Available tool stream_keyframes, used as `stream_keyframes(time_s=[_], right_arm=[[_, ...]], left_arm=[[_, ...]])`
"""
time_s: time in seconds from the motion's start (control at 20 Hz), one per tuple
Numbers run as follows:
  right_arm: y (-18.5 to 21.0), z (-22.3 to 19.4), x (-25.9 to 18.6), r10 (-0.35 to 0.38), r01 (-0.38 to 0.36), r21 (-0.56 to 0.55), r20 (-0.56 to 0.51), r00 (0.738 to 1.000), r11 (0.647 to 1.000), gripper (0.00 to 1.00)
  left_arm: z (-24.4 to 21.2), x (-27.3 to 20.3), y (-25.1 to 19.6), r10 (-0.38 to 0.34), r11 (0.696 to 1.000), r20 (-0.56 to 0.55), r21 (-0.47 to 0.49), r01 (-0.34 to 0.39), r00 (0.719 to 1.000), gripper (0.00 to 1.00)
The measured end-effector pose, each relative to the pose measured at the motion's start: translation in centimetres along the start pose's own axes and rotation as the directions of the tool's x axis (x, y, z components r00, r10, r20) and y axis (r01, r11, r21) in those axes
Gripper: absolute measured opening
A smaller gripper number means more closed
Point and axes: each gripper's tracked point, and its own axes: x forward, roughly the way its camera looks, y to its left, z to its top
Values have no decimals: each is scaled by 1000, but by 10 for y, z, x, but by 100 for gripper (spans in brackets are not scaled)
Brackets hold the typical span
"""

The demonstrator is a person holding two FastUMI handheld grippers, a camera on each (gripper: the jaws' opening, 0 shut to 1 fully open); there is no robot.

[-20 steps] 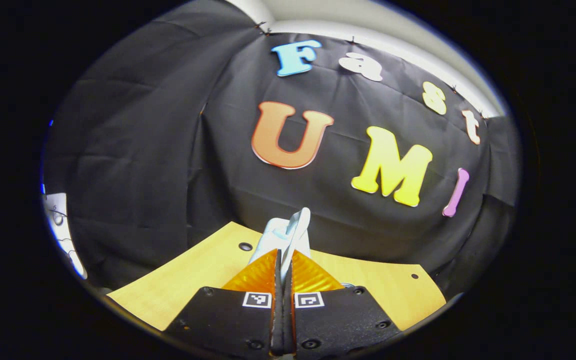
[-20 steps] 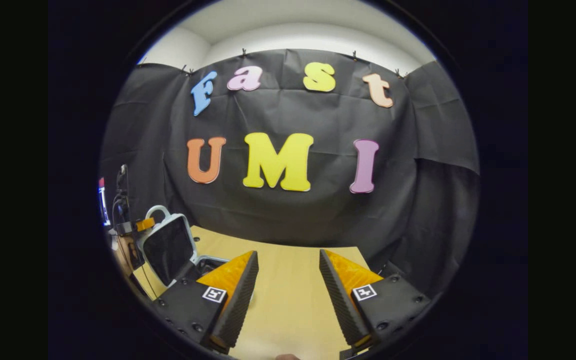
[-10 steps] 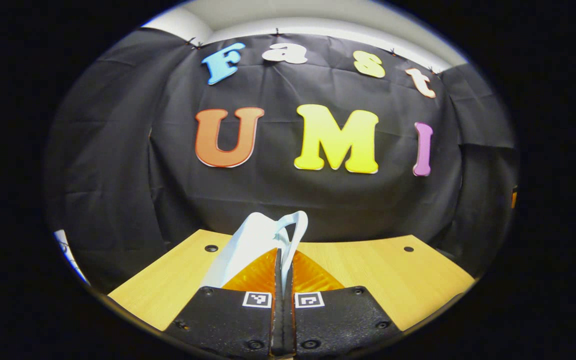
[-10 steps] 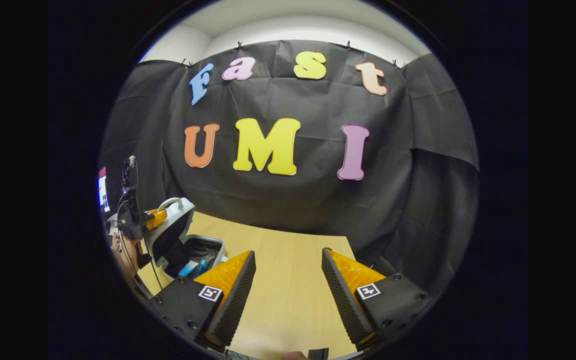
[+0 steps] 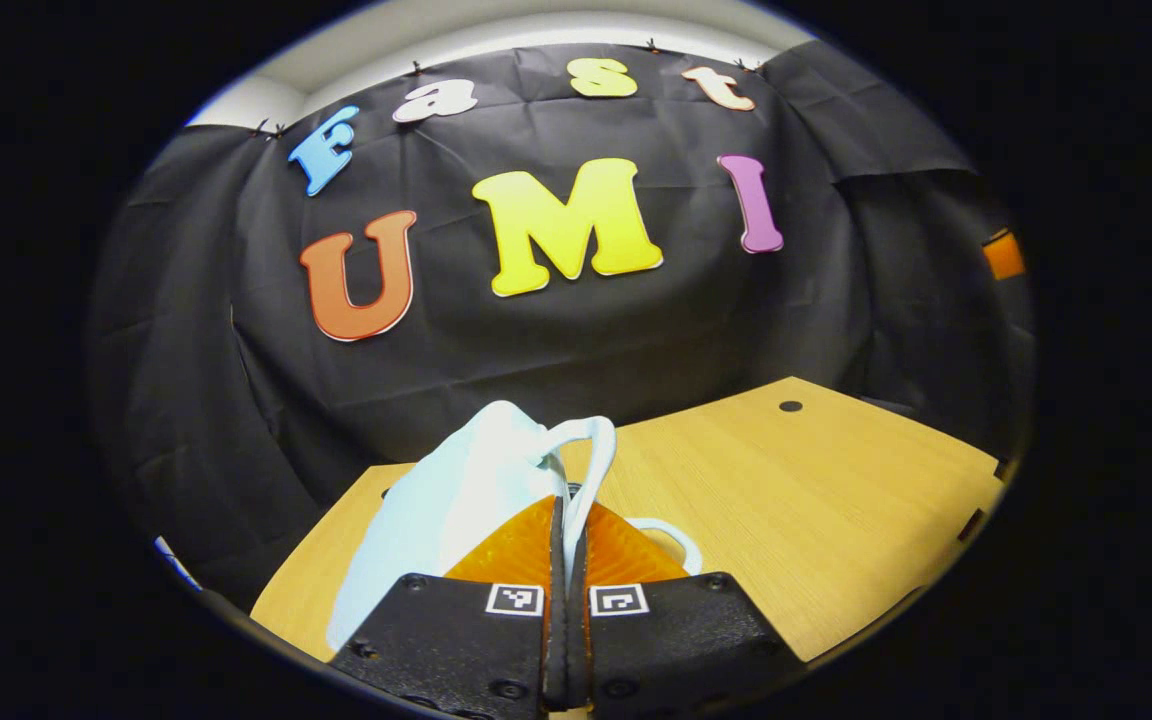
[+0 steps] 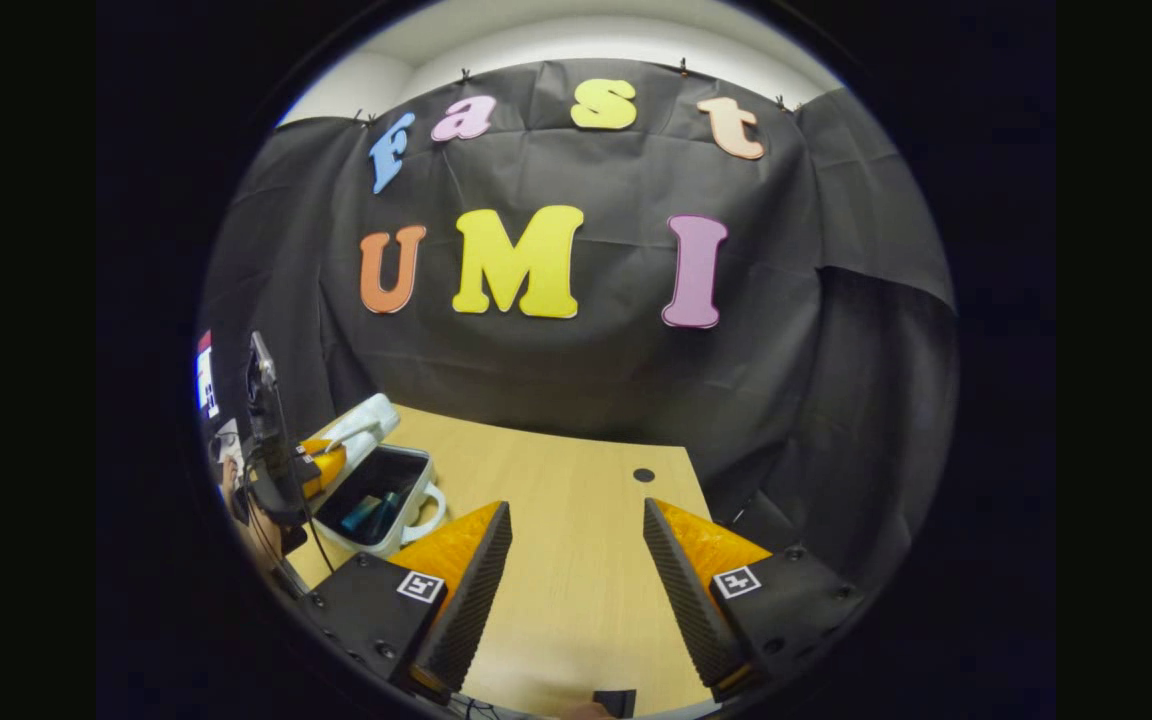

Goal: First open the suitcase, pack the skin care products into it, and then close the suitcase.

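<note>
The white suitcase point(image 6: 406, 465) lies open on the wooden table point(image 6: 576, 560) at the left of the right gripper view, with blue-green skin care products point(image 6: 366, 512) inside. Its lid point(image 6: 366, 420) stands raised along the far edge. My left gripper point(image 6: 321, 465) is at the lid's handle there. In the left gripper view, the left gripper point(image 5: 566, 510) is shut on the lid's white handle loop point(image 5: 596, 445), the lid point(image 5: 446, 500) spreads to the left, and the base's handle point(image 5: 676, 535) shows lower right. My right gripper point(image 6: 576, 510) hangs open over bare table, right of the suitcase.
The table point(image 5: 816, 480) ends at the black cloth wall behind and to the right. A cable hole point(image 6: 643, 475) sits near its far edge. A small dark object point(image 6: 614, 700) lies at the near edge. A person's arm and cables point(image 6: 261, 500) are at the far left.
The left gripper has swung the lid by its handle while turning to the right. In the right gripper view the case's inside and the products have come into sight; the right gripper stays open.
</note>
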Motion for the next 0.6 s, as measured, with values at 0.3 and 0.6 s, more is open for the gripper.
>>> stream_keyframes(time_s=[0.3,0.6], right_arm=[[4,-19,14,21,-22,-12,-60,998,1000,77],[10,-28,15,38,-40,-31,-83,996,999,79]], left_arm=[[-54,12,-43,-21,991,-91,128,33,996,3],[-79,17,-55,4,984,-133,178,20,991,4]])
